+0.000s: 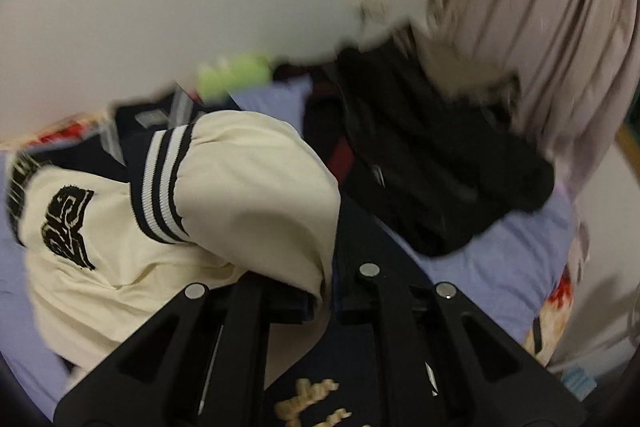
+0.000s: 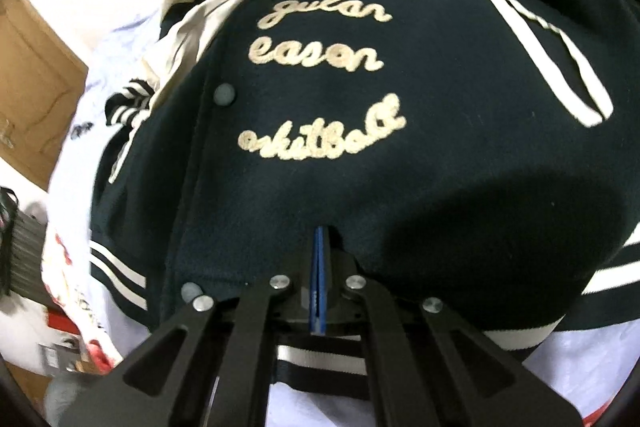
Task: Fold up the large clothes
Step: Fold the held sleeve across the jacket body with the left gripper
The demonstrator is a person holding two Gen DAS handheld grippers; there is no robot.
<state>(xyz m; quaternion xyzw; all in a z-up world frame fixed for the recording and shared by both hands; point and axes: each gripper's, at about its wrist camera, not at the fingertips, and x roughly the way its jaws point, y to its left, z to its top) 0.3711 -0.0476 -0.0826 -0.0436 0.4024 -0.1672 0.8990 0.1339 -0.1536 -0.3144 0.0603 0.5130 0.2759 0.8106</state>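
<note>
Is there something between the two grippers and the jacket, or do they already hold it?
Nothing visible stands between. The right gripper is shut on the navy body of the jacket. The left gripper pinches the cream sleeve. A black garment lies beyond on the bed, apart from the grip.

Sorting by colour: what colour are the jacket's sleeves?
Cream sleeves, with navy-and-white striped cuffs; clearest in the left wrist view.

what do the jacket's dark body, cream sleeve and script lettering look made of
Varsity jacket body: matte navy, dense and felt-like, probably a wool blend; no sheen. Cream sleeve: smooth with a soft sheen and broad creases, perhaps faux leather or satin; blur leaves it open. Script lettering: fuzzy raised loops, looks like chenille embroidery. Striped cuff: ribbed knit.
</note>
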